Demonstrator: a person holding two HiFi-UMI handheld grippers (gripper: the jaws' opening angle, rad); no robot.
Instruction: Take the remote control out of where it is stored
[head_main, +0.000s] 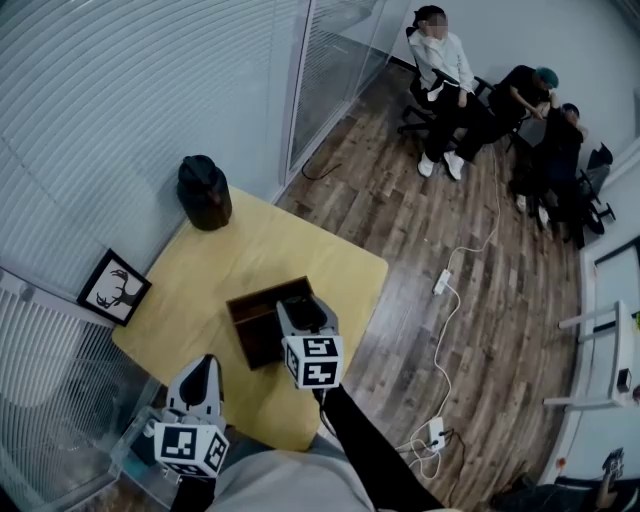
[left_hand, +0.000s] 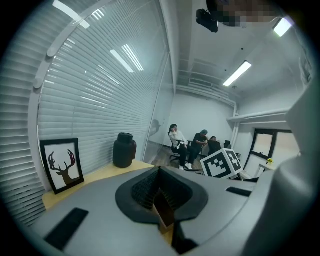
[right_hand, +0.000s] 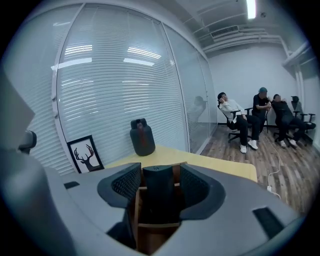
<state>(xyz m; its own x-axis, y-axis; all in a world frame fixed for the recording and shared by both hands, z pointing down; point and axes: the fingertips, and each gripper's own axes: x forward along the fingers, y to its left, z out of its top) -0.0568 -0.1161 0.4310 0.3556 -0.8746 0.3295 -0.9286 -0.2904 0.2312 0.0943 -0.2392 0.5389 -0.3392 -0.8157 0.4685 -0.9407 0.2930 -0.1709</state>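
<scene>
The plank floor (head_main: 400, 230) spreads away to the right of both grippers, and a wall of white blinds (head_main: 120, 90) runs along ahead of them and to their left. Against it stands the yellow table (head_main: 250, 250), with both grippers poised over its near half. Far beyond the grippers, across the floor, a group of seated people (head_main: 530, 100) sits on office chairs. On the table, a dark wooden box (head_main: 252, 318) lies directly under the tips of the right gripper (head_main: 306, 312). A black jug (head_main: 204, 192) stands well ahead of that gripper and a little to its left, near the table's far corner. A framed deer picture (head_main: 114, 287) leans on the blinds ahead of the left gripper (left_hand: 159, 182) and off to its left. The left gripper hangs at the table's near edge, behind the right one and to its left, its jaws pressed together with nothing between them. The right gripper tilts down into the box with its jaws spread wide. The remote control (right_hand: 159, 192) stands upright in the box, right between those jaws, and neither pad is pressing on it.
</scene>
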